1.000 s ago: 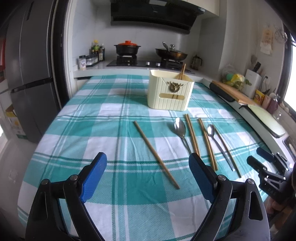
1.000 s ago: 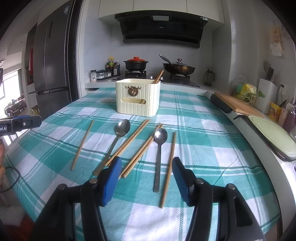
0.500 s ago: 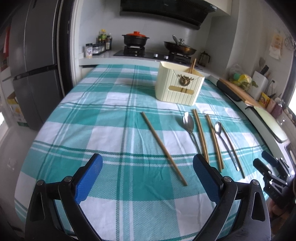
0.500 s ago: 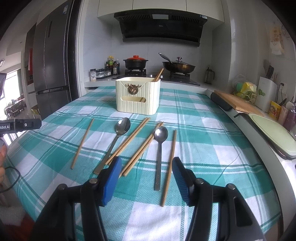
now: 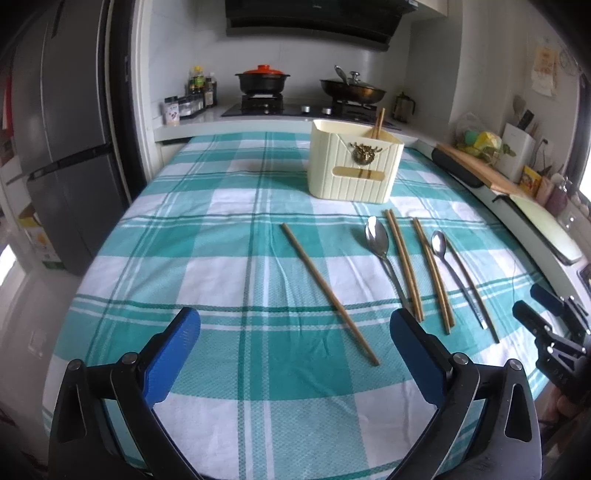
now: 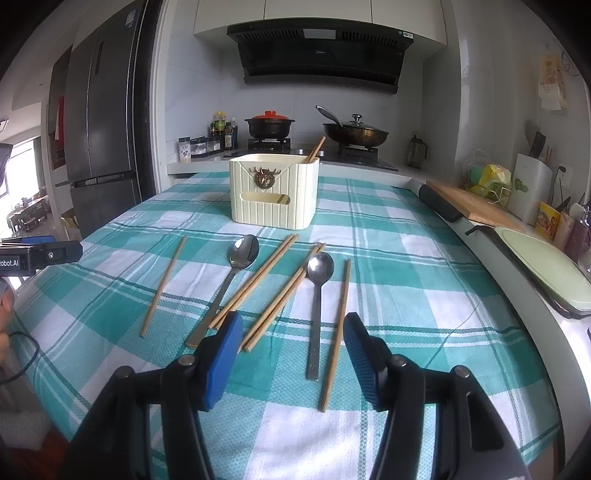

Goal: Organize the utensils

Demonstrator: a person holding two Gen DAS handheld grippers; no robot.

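Both my grippers, left [image 5: 294,354] and right [image 6: 292,356], hover with jaws wide and empty near the tabletop's [image 5: 207,258] front edge; chopsticks [image 6: 255,282] and spoons [image 6: 317,291] lie mid-tabletop before the holder [image 6: 273,194], handles toward me for pickup.

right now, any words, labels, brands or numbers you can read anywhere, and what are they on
"obot.AI", start cut off by the frame edge: on the black body of the left gripper, seen from the right wrist.
Small white logo on the black range hood: too small to read.
Stickers on the grey fridge door: blurred.
Labels on the spice jars and sauce bottles by the stove: unreadable.
Yellow packet on the right counter: print illegible.
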